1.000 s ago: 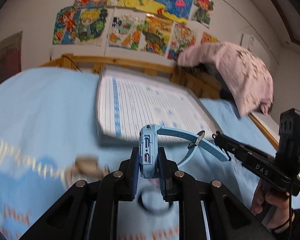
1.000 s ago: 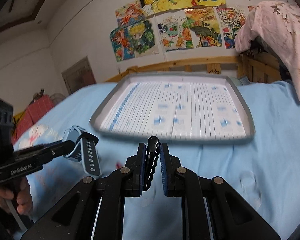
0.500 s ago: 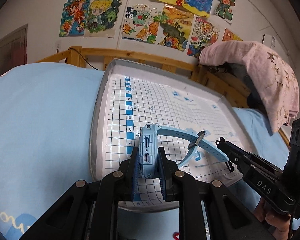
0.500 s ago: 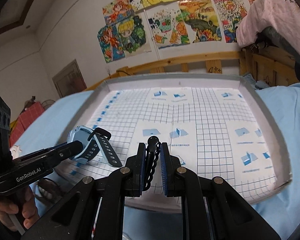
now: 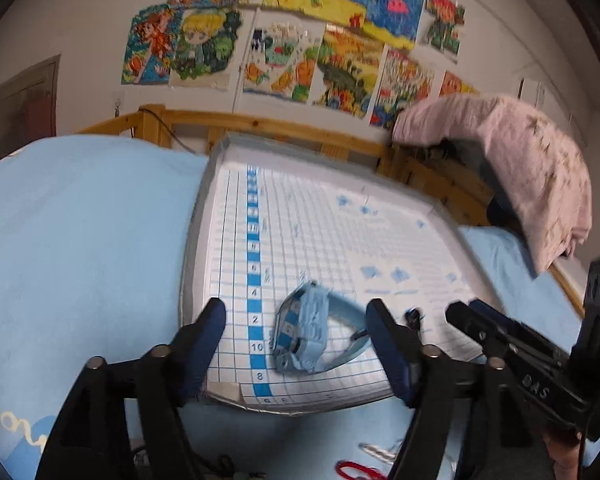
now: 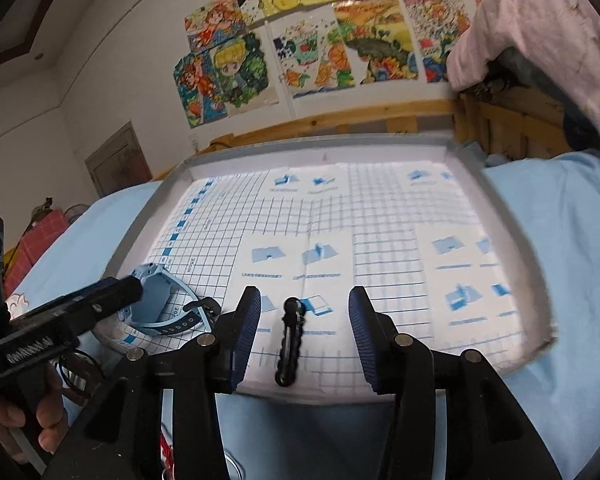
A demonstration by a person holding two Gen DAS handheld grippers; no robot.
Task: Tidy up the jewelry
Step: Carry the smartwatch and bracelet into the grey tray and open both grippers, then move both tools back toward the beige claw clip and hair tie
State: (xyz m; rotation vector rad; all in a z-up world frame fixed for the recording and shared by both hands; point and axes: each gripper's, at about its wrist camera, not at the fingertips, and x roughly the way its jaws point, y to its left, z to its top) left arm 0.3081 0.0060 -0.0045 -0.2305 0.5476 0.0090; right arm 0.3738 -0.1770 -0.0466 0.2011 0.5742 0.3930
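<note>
A grey-rimmed tray (image 5: 188, 264) lined with blue grid paper lies on the bed. In the left wrist view the light blue watch (image 5: 304, 332) rests on its near left corner, between the spread fingers of my left gripper (image 5: 296, 330); the jaws are opening and neither pad touches it. In the right wrist view a black beaded bracelet (image 6: 290, 336) lies at the tray's (image 6: 140, 232) near edge between the fingers of my right gripper (image 6: 304, 322), whose jaws are also opening, pads clear of it. The watch (image 6: 156, 292) sits left of it, partly hidden by the left gripper (image 6: 134, 286).
A light blue bedsheet (image 5: 80, 220) surrounds the tray. Behind it runs a wooden bed rail (image 5: 300, 128), with a pink blanket (image 5: 532, 168) draped over it at the right. A red item (image 5: 356, 470) and dark bands (image 6: 76, 364) lie on the sheet near me.
Both grippers carried their items forward over the tray, then spread their jaws. The watch left the left pads and the bracelet left the right pads; both now lie on the tray.
</note>
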